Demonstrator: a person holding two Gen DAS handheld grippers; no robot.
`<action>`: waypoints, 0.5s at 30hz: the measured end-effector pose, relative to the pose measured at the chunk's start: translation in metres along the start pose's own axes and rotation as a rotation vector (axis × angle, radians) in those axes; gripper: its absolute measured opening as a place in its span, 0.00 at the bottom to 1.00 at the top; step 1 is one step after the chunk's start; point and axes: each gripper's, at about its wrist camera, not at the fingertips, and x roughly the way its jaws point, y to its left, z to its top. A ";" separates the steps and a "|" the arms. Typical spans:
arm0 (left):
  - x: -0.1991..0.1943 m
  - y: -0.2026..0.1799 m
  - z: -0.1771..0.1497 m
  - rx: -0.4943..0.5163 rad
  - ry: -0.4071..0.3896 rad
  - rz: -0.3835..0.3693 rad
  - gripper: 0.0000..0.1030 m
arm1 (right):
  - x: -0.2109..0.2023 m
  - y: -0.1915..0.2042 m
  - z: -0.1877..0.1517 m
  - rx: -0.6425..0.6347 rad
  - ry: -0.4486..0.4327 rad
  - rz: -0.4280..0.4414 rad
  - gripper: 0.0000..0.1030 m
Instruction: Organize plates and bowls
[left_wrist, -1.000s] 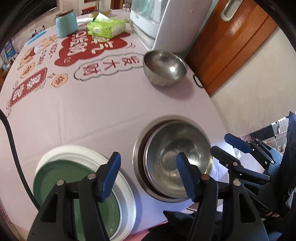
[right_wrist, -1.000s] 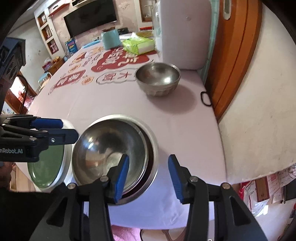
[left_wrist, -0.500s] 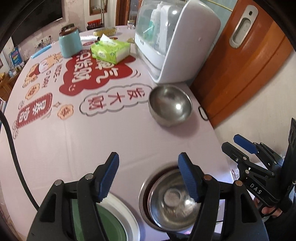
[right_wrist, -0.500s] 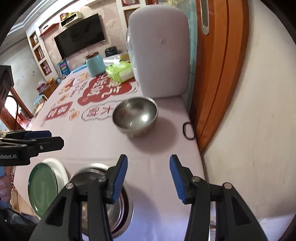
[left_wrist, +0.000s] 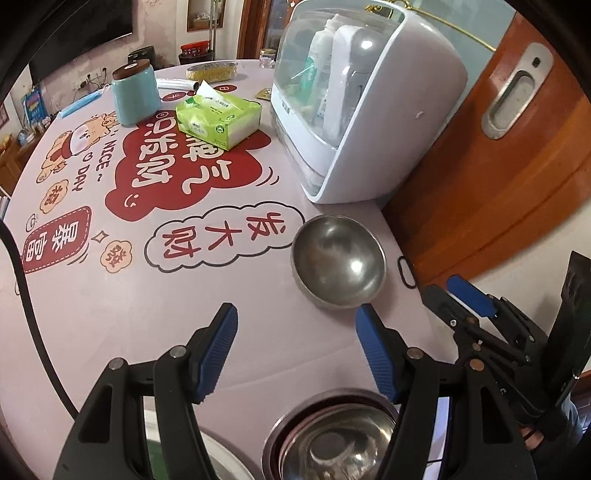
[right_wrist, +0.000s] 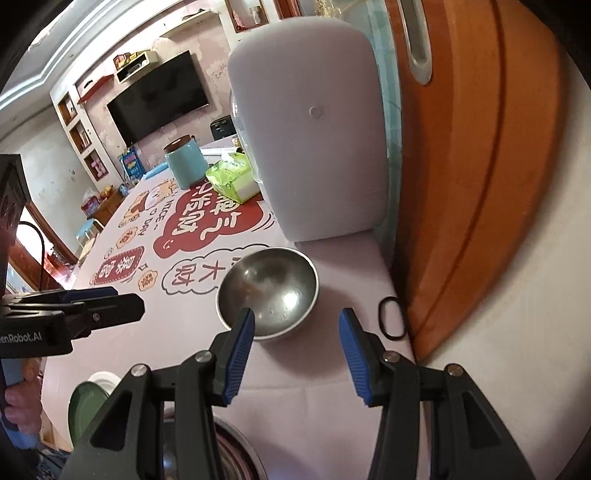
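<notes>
The left gripper (left_wrist: 295, 350) hovers over bare tablecloth (left_wrist: 110, 295) with its blue pads spread and nothing between them. The lone steel bowl (left_wrist: 338, 260) sits upright just beyond and slightly right of its right pad, near the white countertop cabinet (left_wrist: 369, 110). Below the pads, at the near edge, lie the green plate (right_wrist: 86, 406) with a white rim and, to its right, a steel bowl nested in a steel plate (left_wrist: 328, 439).

The right gripper (right_wrist: 297, 354) also stands spread and empty; the lone bowl lies just past its left pad, its near rim partly covered by that pad.

The lone bowl is dull, round and empty, with a bright glint inside.

A second ago both grippers hung over the nested stack; now the stack has slid to the bottom edge and the lone bowl is much closer.
</notes>
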 end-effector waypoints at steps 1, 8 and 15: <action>0.004 0.000 0.001 -0.001 0.002 0.006 0.63 | 0.003 -0.001 0.000 0.004 -0.002 0.001 0.46; 0.036 -0.001 0.003 -0.013 0.017 -0.002 0.63 | 0.037 -0.002 -0.008 0.041 0.049 0.020 0.46; 0.069 0.004 0.007 -0.031 0.034 -0.022 0.63 | 0.058 -0.006 -0.012 0.038 0.079 0.045 0.46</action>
